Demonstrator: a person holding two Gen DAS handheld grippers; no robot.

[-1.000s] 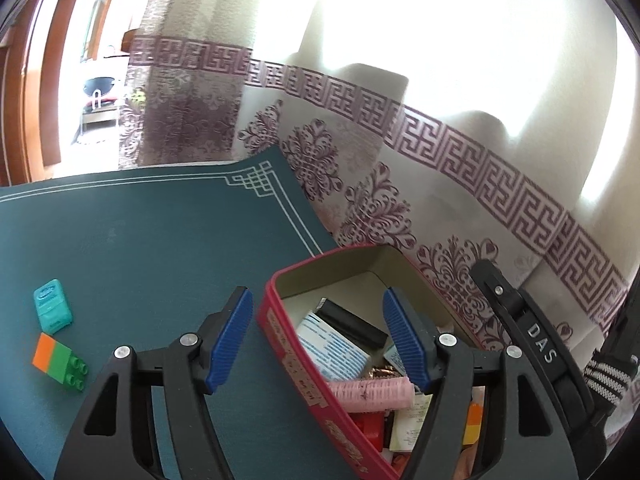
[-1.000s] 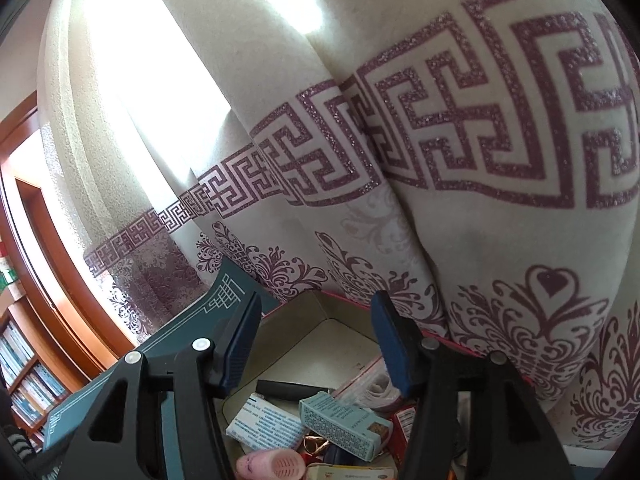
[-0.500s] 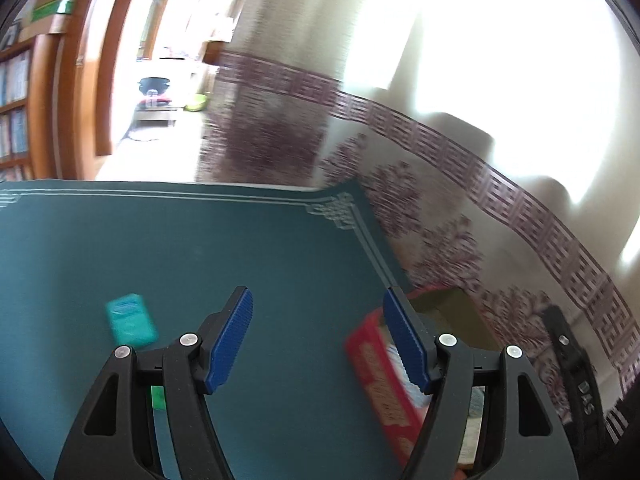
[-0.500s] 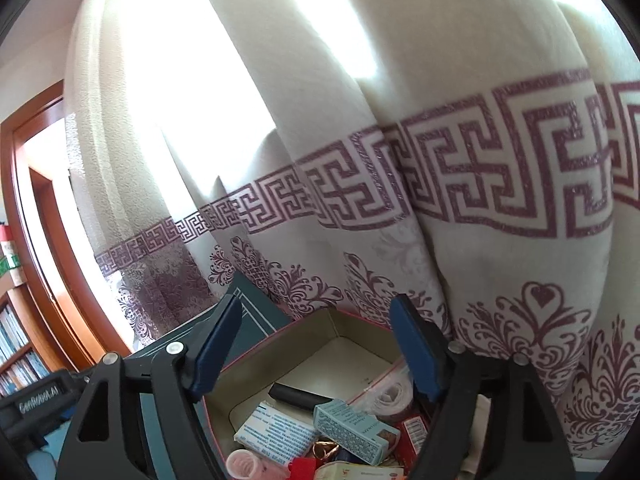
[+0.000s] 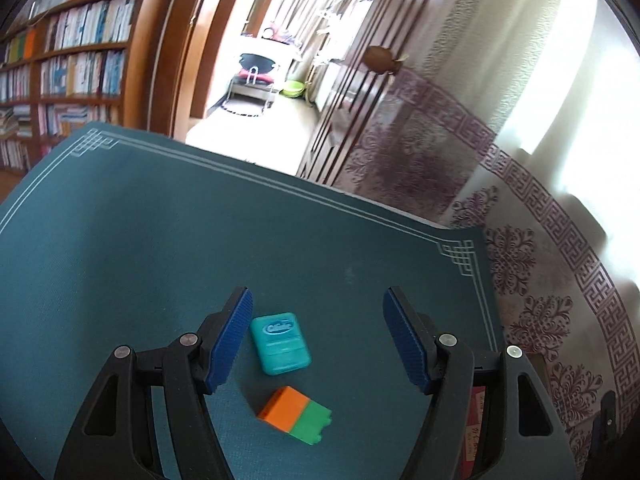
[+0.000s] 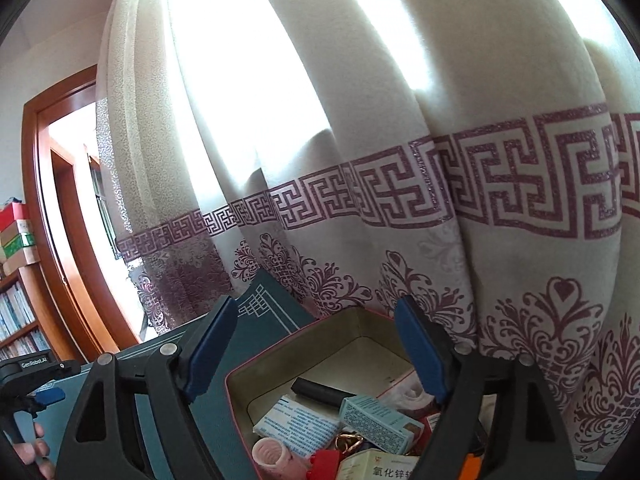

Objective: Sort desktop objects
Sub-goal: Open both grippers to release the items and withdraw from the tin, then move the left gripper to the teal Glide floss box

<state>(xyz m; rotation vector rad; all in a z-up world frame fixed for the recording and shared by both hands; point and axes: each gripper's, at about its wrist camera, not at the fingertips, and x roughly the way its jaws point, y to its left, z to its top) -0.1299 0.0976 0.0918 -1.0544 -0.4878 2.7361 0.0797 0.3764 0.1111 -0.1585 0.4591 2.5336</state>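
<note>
In the left wrist view my left gripper [image 5: 317,334] stands open above the teal mat [image 5: 160,240]. A small teal floss box [image 5: 281,343] lies flat between its fingers, closer to the left one and touching neither. An orange and green toy brick [image 5: 297,409] lies just nearer to the camera. In the right wrist view my right gripper [image 6: 316,350] hangs over the red tin box [image 6: 280,354]; its jaws are opening and nothing is between them. The tin holds several small cartons [image 6: 380,418], a pink hair roller [image 6: 276,455] and a black stick [image 6: 320,391].
A patterned curtain [image 6: 400,208] hangs right behind the tin and along the mat's right edge. A bookcase [image 5: 68,60] and an open doorway [image 5: 256,60] lie beyond the mat's far edge. The other hand's gripper [image 6: 28,376] shows at the right wrist view's lower left.
My left gripper has swung left from over the red tin to the floss box and the toy brick. The right gripper's jaws have spread wider over the tin.
</note>
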